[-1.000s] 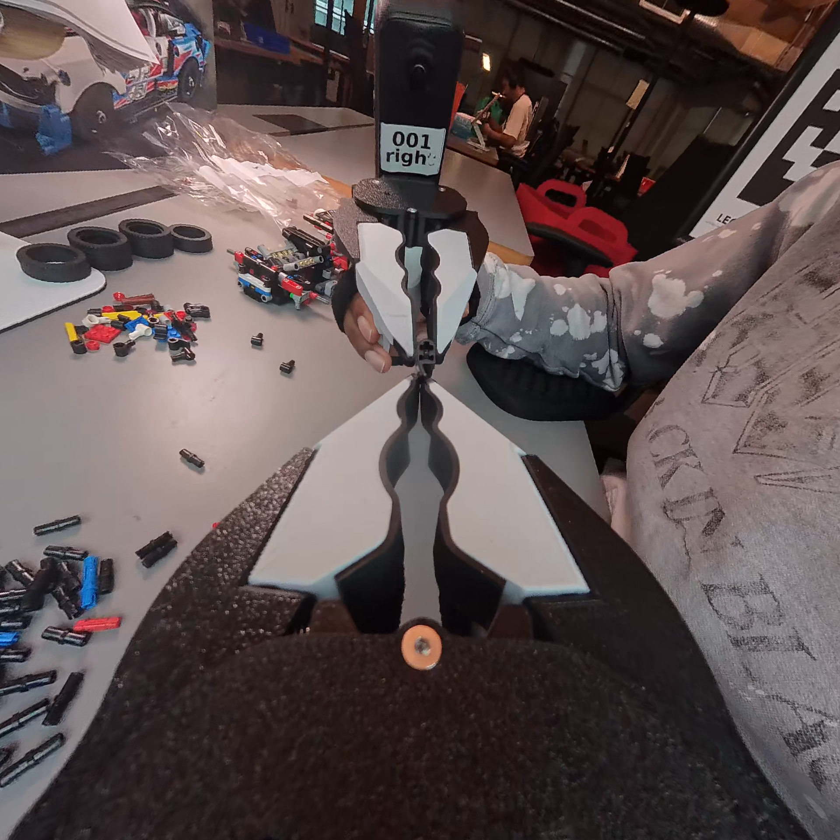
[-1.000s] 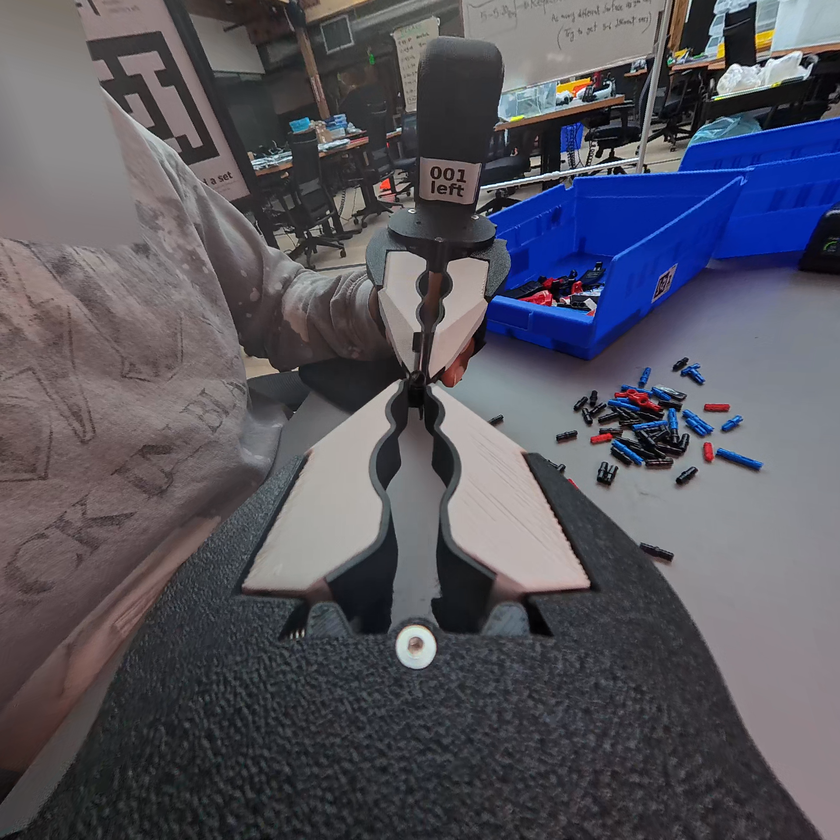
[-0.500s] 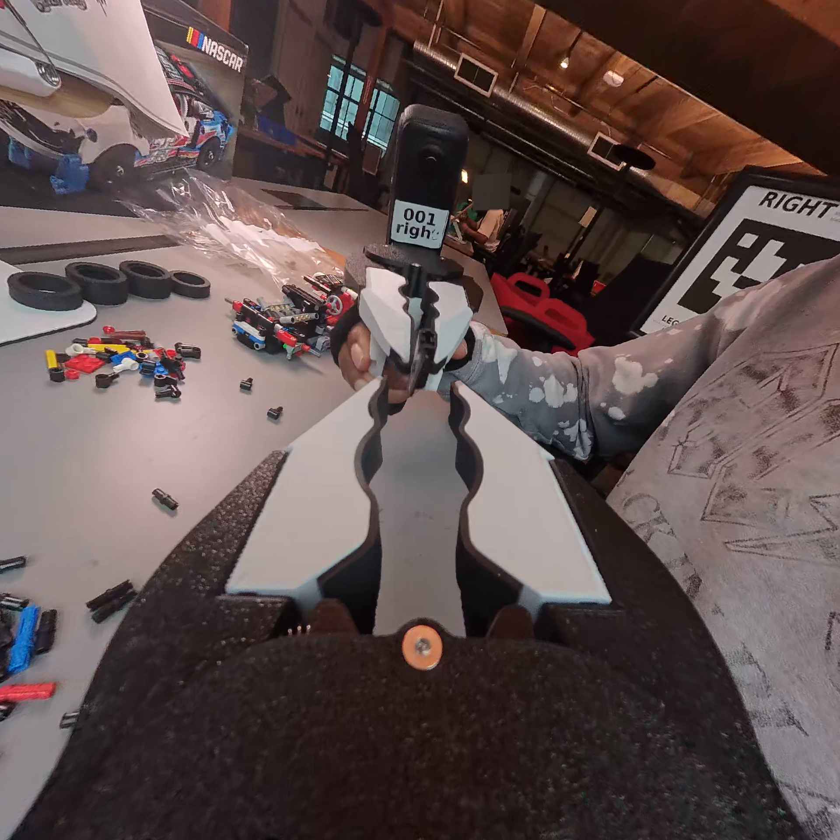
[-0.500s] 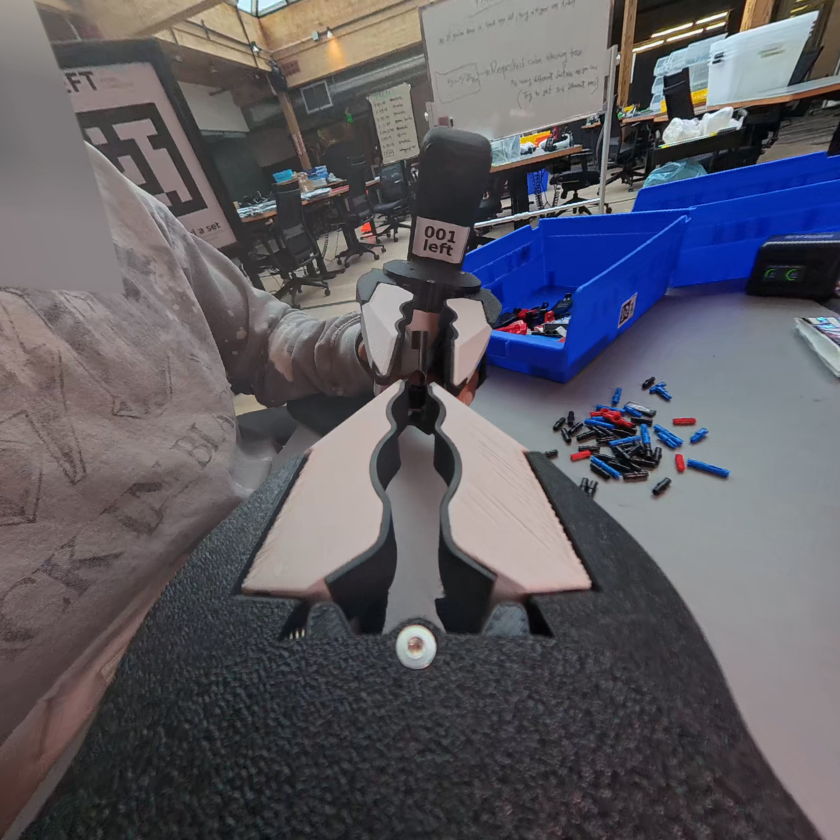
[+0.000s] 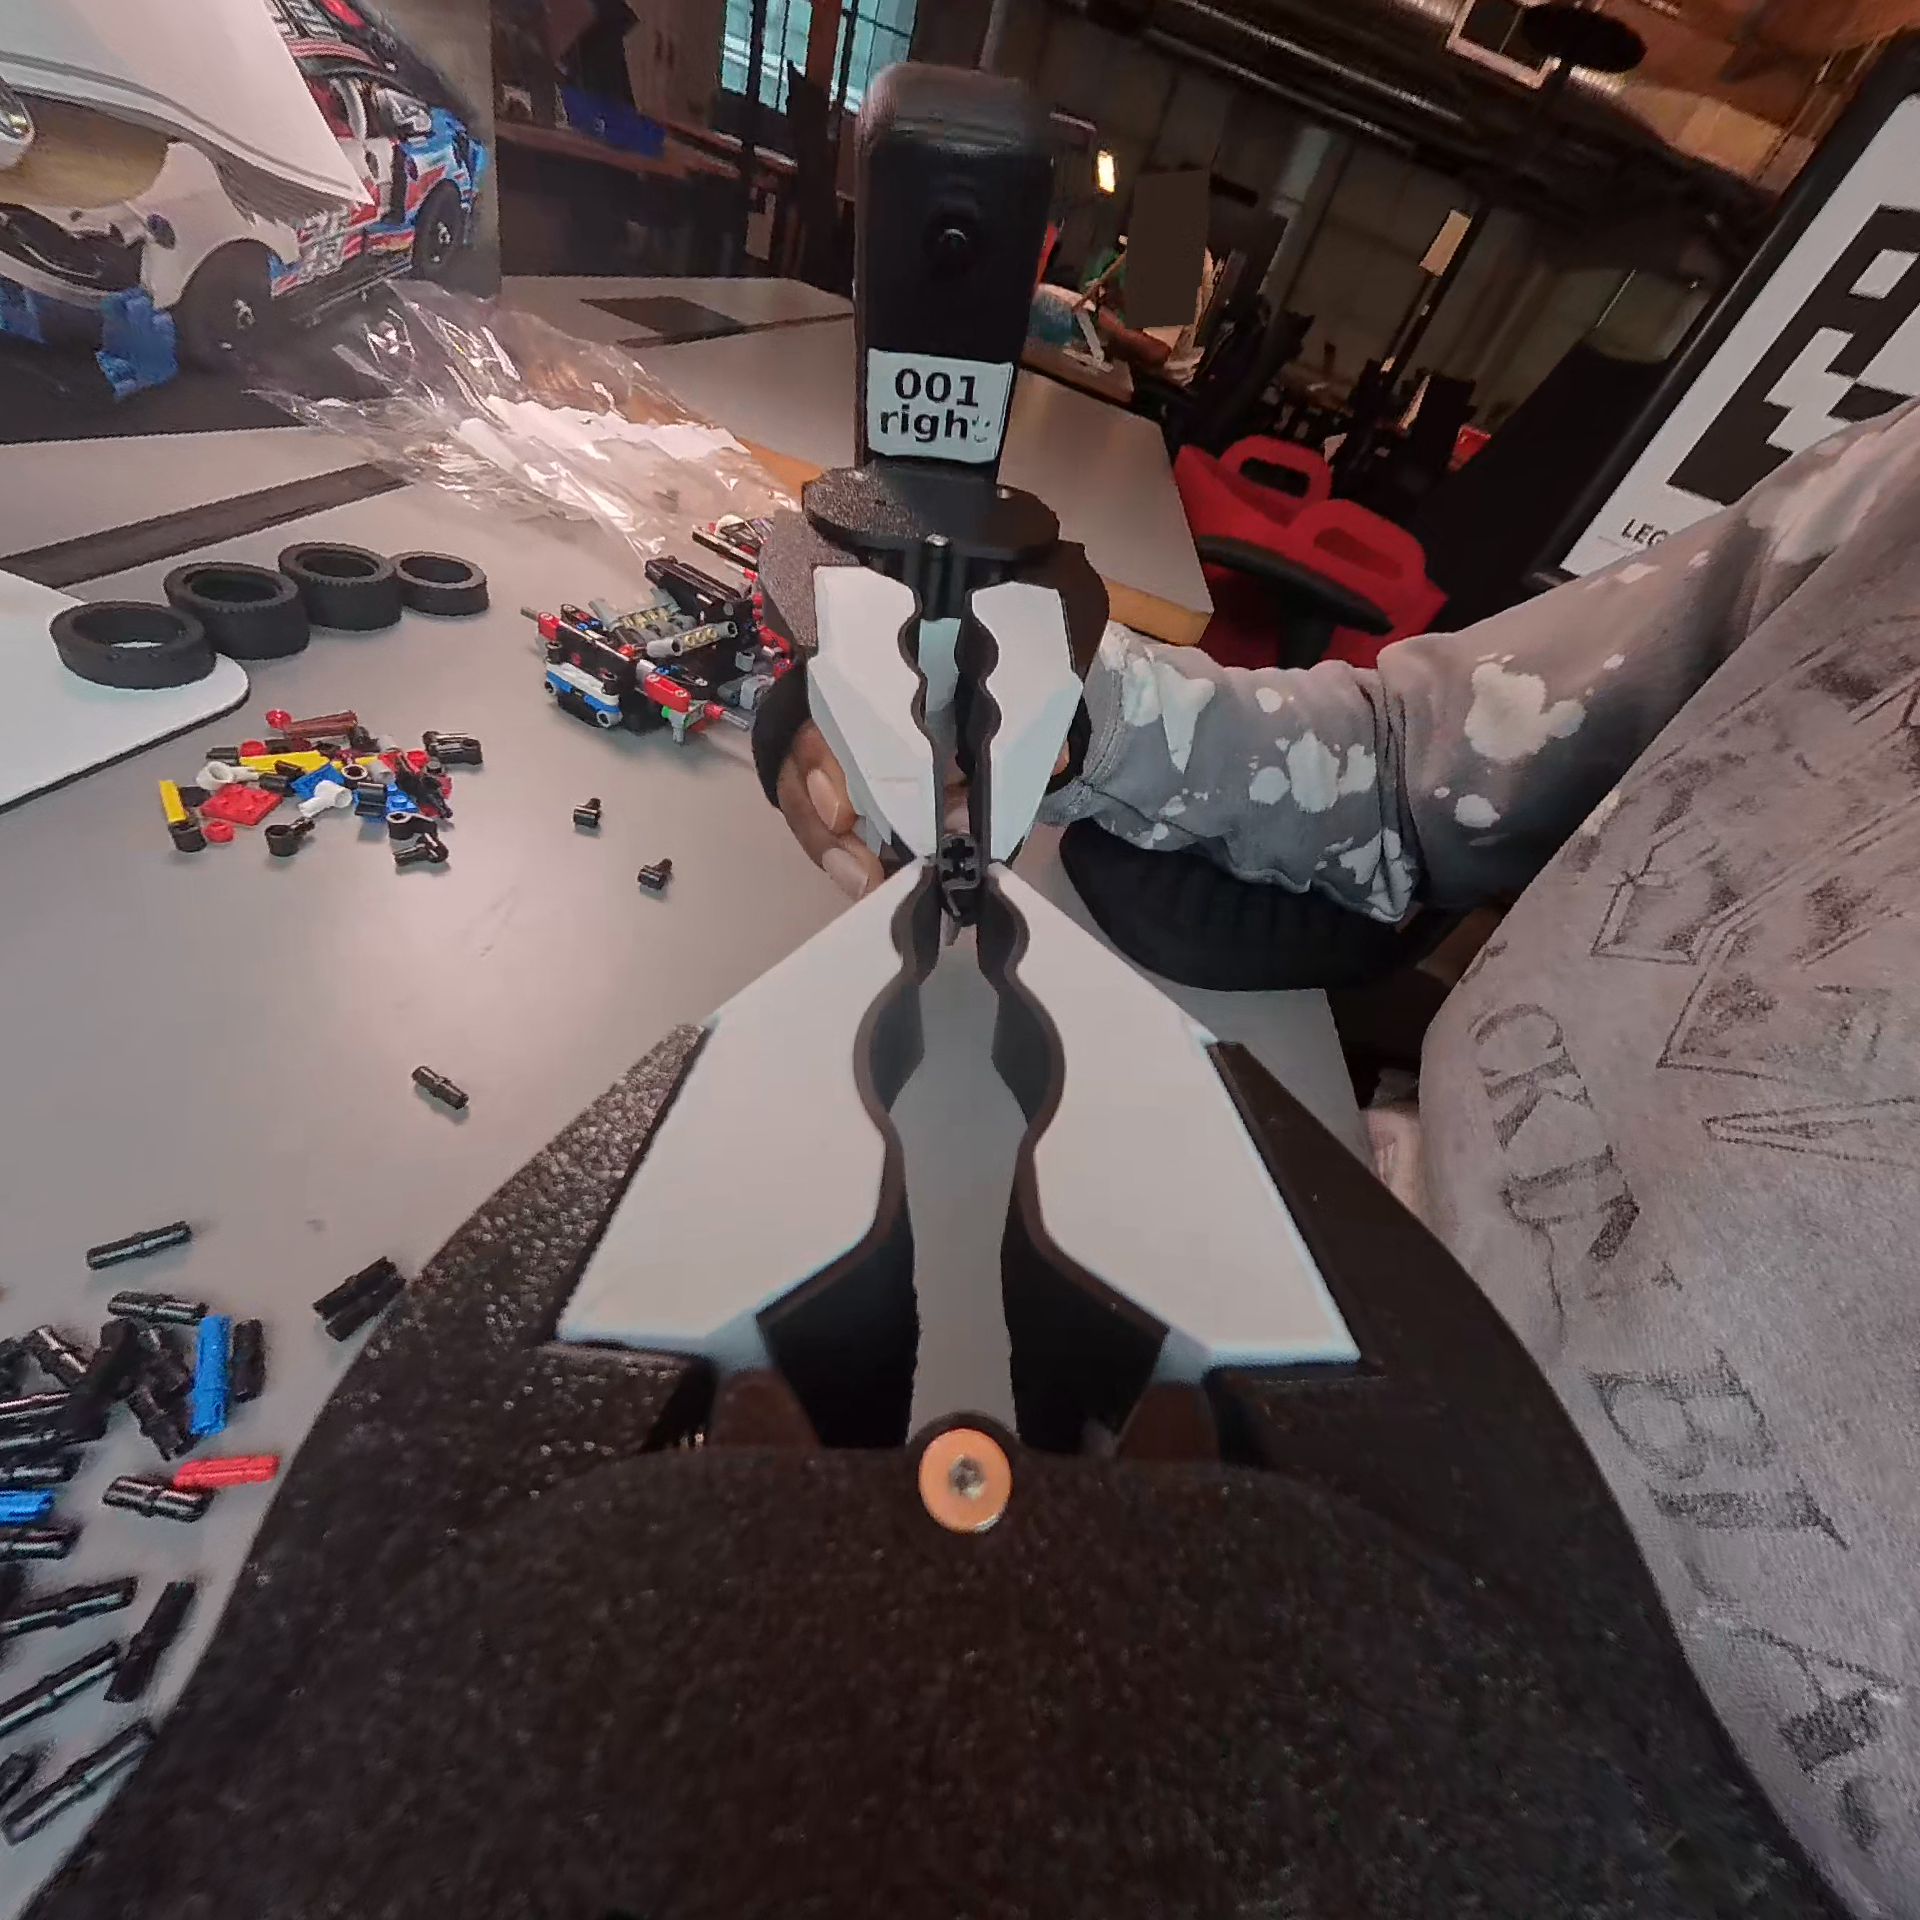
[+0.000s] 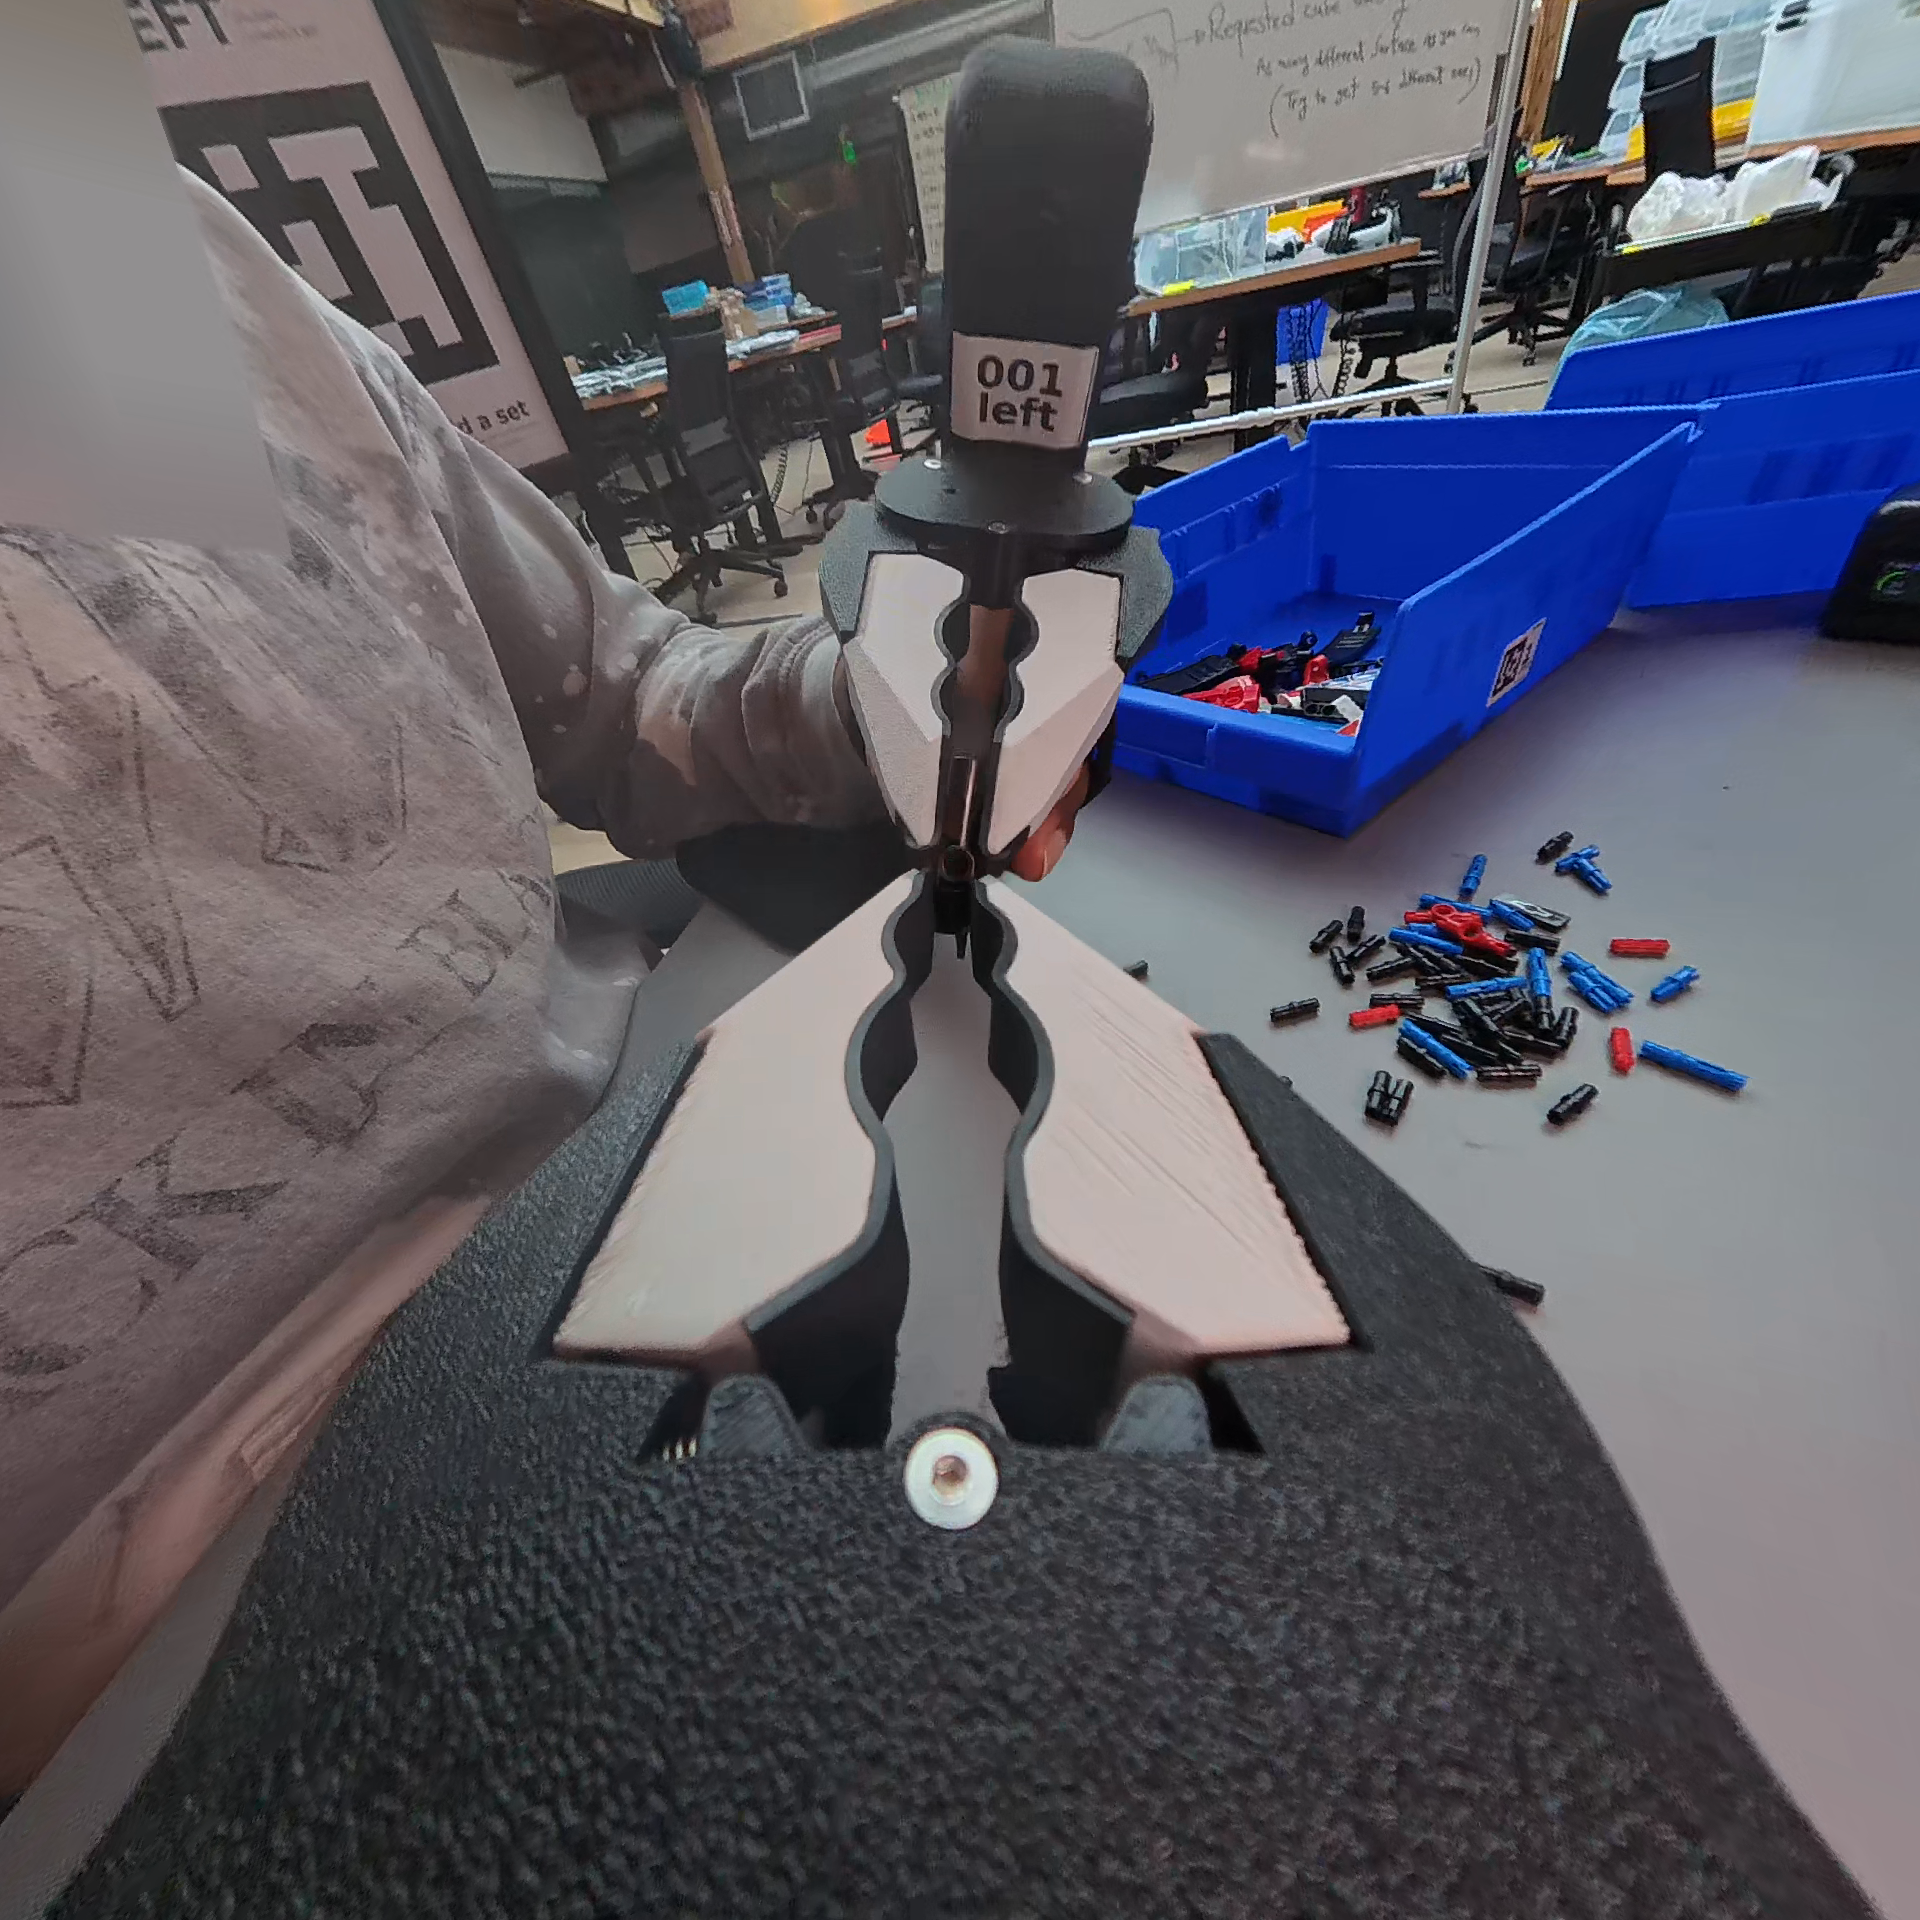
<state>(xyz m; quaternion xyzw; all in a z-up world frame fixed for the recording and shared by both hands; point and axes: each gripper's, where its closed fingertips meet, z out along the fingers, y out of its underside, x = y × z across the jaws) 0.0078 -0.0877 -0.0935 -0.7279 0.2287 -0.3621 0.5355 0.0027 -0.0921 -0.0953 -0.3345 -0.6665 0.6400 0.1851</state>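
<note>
Tip to tip above the grey table [image 5: 260, 987], left gripper [image 5: 961, 902] and right gripper [image 6: 951, 906] both pinch one small black connector piece [image 5: 961, 864] between them; loose pins [image 6: 1486, 997] lie right of the right gripper.

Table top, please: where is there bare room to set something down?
Free: the grey stretch between the coloured brick pile and the pin heap, bar one stray pin; also the table nearer than the pins in the right wrist view. Crowded: around the tyres and blue bin.
</note>
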